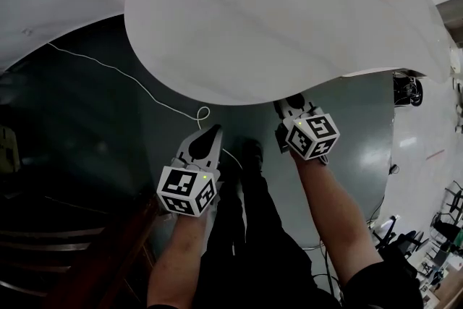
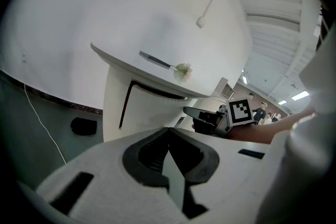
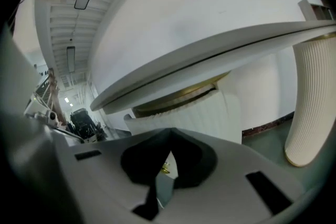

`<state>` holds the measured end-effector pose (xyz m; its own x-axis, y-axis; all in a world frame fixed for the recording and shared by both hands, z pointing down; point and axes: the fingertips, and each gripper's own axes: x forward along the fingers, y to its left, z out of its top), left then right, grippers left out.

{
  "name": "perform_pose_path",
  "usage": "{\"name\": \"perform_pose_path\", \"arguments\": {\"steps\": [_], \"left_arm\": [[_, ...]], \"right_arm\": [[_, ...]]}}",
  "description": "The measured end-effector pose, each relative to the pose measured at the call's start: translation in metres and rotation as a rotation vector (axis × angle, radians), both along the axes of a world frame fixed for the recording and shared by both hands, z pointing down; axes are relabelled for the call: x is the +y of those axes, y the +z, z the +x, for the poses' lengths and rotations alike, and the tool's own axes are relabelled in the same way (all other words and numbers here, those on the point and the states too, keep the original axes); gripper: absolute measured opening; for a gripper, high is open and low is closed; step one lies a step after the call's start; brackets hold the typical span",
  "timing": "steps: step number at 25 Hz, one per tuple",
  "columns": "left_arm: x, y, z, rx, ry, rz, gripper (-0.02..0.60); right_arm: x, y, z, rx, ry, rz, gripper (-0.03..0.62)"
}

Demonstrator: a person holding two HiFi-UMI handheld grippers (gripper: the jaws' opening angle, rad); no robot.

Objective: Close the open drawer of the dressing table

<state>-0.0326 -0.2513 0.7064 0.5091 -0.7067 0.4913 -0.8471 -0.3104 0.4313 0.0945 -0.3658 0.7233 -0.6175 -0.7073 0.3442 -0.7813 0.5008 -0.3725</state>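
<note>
The ribbed white drawer (image 3: 181, 113) stands pulled out just under the rounded white tabletop (image 1: 289, 32). It probably glides lightly and is rigid, so push flat on its front. The right gripper (image 1: 293, 105) is beneath the tabletop's edge and the left gripper (image 1: 214, 131) is farther out. Both have their jaws pressed together, empty.

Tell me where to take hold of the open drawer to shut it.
The drawer's ribbed front, approached head-on beneath the tabletop. That broad curved face juts out toward you, so shut jaws pressed flat against it should likely work.
</note>
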Motion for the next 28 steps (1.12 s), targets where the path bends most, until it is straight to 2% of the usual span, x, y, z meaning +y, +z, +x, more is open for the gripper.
{"name": "perform_pose_path", "arguments": {"steps": [6, 13, 18, 23, 28], "left_arm": [[0.002, -0.001, -0.002, -0.006, 0.015, 0.001, 0.000], [0.012, 0.006, -0.001, 0.004, 0.041, -0.020, 0.000], [0.013, -0.002, -0.004, 0.007, 0.044, -0.009, 0.000], [0.018, -0.037, -0.008, 0.014, 0.041, 0.026, 0.000], [0.027, -0.084, -0.016, 0.017, 0.052, 0.064, 0.000]], "right_arm": [[-0.018, -0.001, -0.002, -0.042, 0.067, -0.007, 0.006], [-0.028, -0.001, -0.007, -0.060, 0.075, 0.011, 0.008], [-0.029, 0.001, -0.008, -0.034, 0.084, -0.012, 0.006], [0.014, 0.016, 0.000, 0.040, 0.078, -0.141, 0.006], [0.073, -0.015, 0.002, 0.020, 0.107, -0.234, 0.006]]}}
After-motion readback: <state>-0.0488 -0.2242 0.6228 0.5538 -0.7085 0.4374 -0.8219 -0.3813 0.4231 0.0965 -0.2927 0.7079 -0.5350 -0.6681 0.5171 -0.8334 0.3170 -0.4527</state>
